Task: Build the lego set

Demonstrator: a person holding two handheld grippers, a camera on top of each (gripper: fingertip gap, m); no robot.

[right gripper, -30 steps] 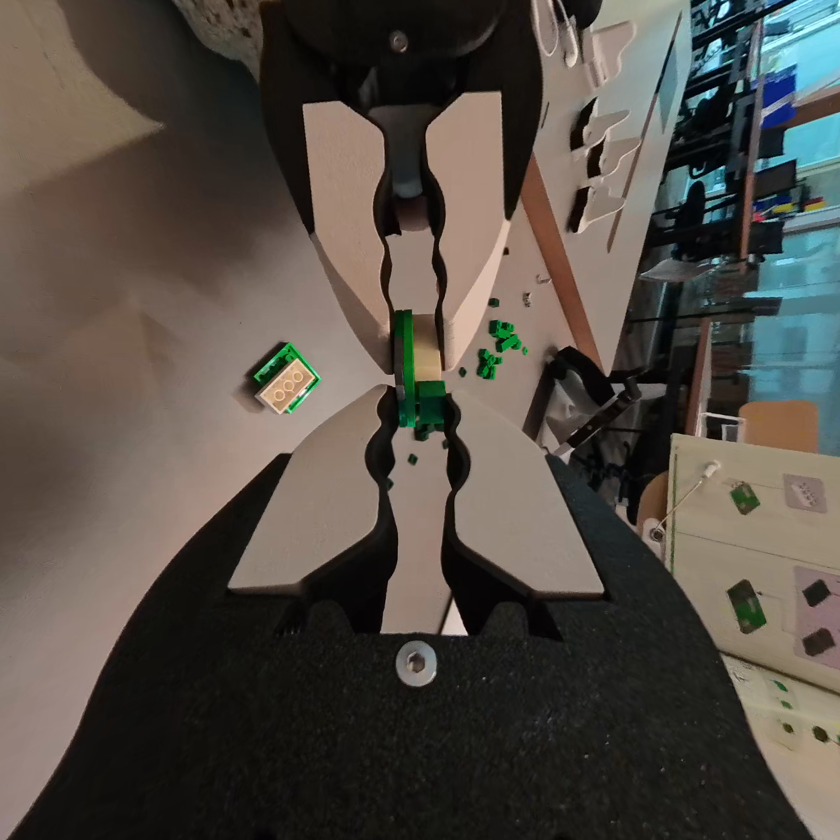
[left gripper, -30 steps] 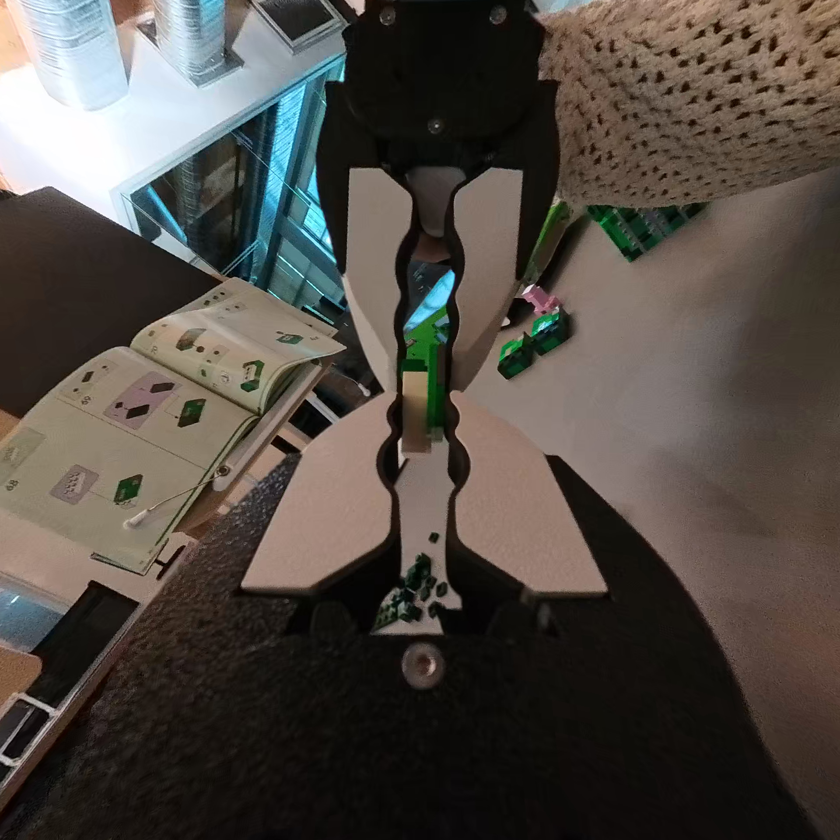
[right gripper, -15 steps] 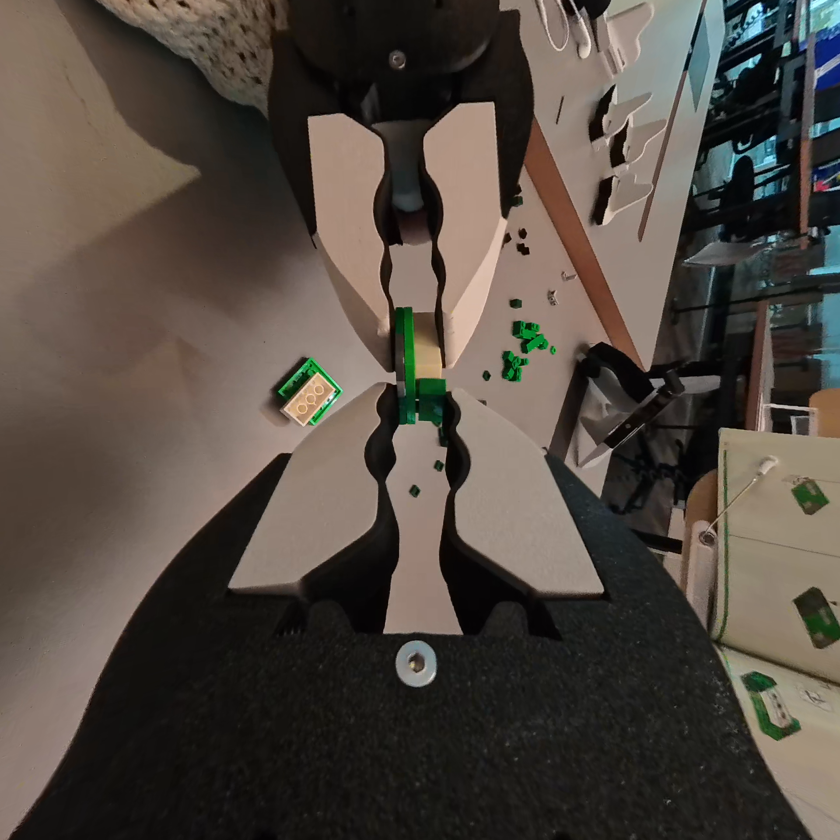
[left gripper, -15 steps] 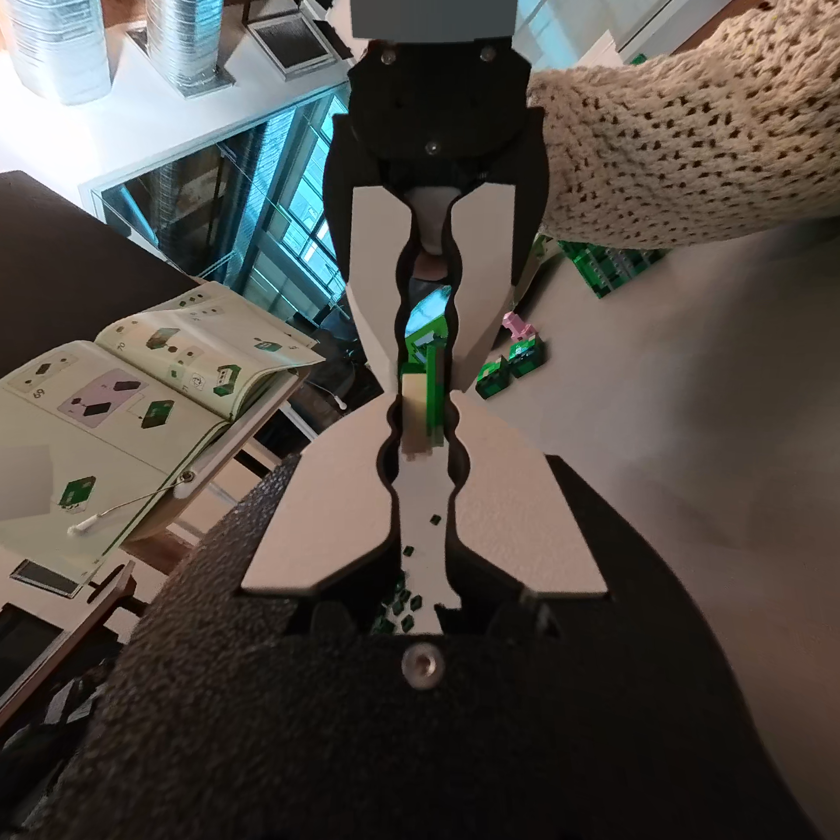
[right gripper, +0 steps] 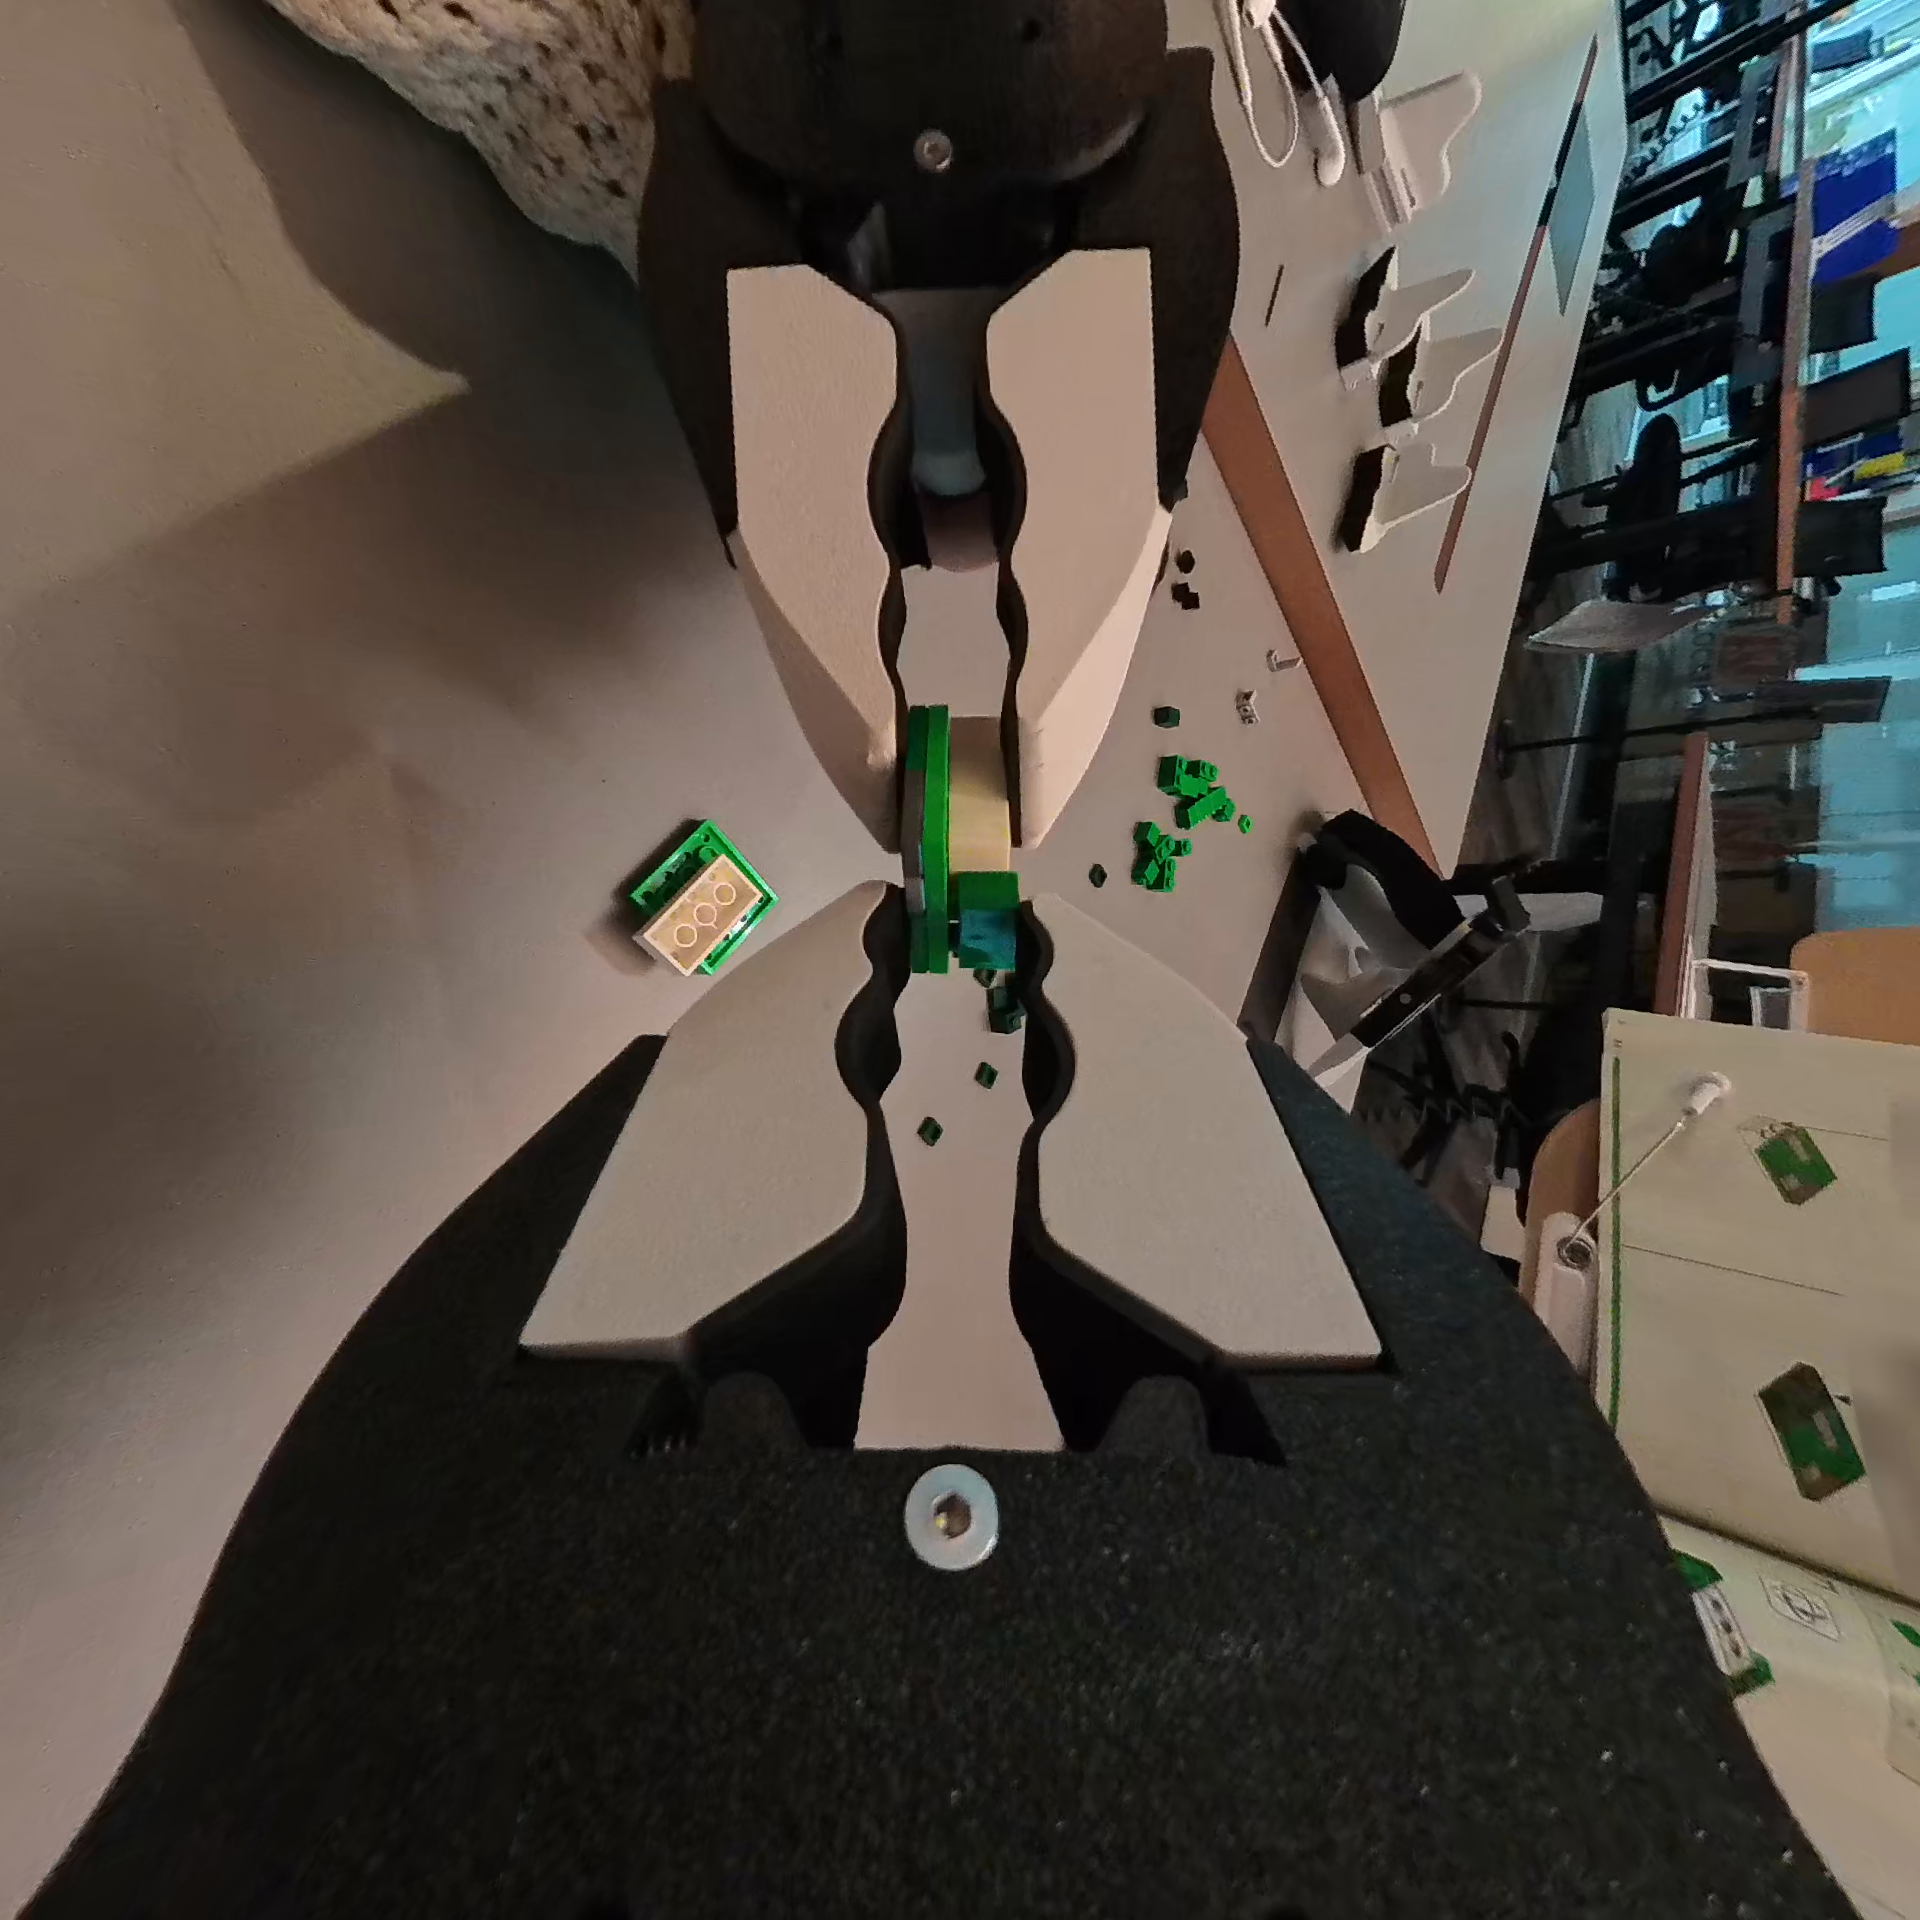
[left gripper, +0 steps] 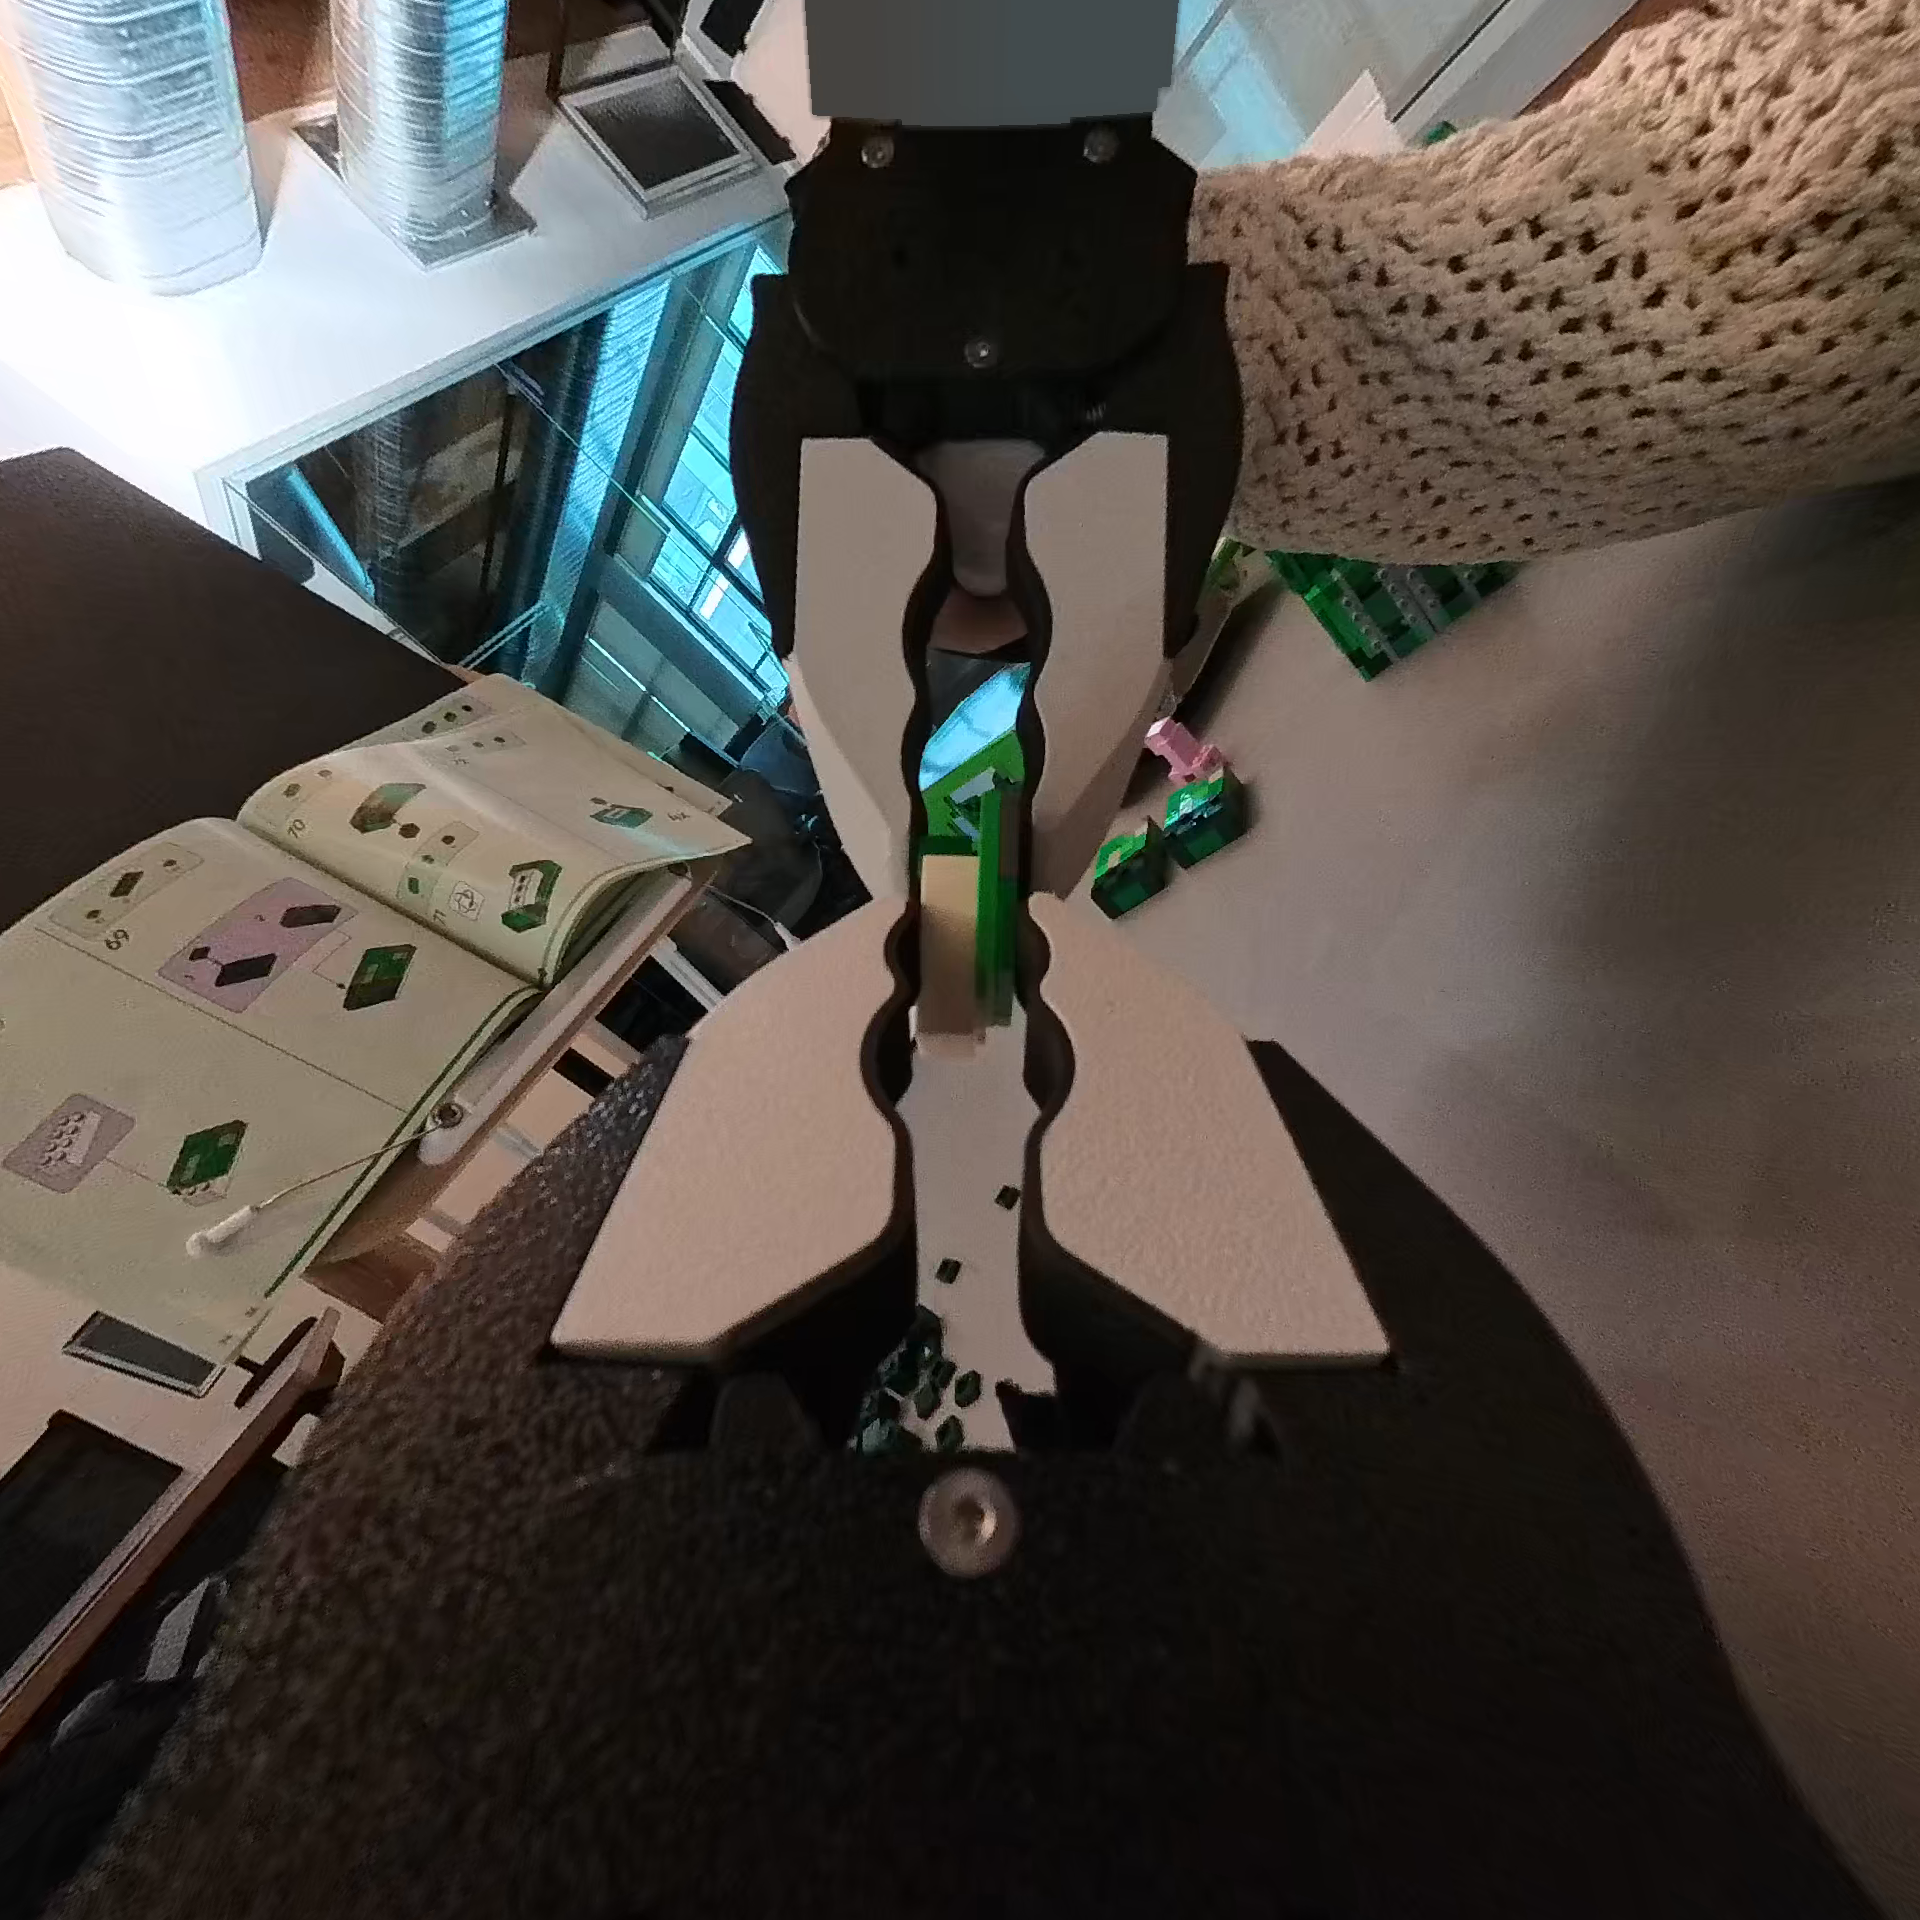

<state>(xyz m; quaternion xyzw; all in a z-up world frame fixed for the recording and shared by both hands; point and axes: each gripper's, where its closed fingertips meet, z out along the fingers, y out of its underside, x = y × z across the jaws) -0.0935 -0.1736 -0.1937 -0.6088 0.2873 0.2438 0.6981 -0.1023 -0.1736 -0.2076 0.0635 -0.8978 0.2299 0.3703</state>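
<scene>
My two grippers meet tip to tip above the table. Between them is a small lego assembly: a green plate (right gripper: 928, 831) with a tan brick (right gripper: 982, 795) and a small dark green brick (right gripper: 987, 920) on it. My left gripper (left gripper: 966, 935) is shut on the tan brick (left gripper: 943, 945) and green plate (left gripper: 994, 914). My right gripper (right gripper: 951, 925) is shut on the plate's end and the small green brick. The right gripper also shows from above in the left wrist view (left gripper: 971, 831). The left gripper shows likewise in the right wrist view (right gripper: 956, 810).
An open instruction booklet (left gripper: 312, 987) lies at the table's edge, also in the right wrist view (right gripper: 1766, 1299). Several loose green pieces (right gripper: 1184, 821) and a small green and tan build (right gripper: 701, 899) lie on the table. Green and pink builds (left gripper: 1174, 831) and a knit sleeve (left gripper: 1558, 332) are beyond. Only a small space, under 4 cm, lies between the two pairs of fingers.
Both grippers stay shut on the assembly, tip to tip. The pair has drifted and turned a little over the table, so the booklet and the loose pieces have shifted in view.
</scene>
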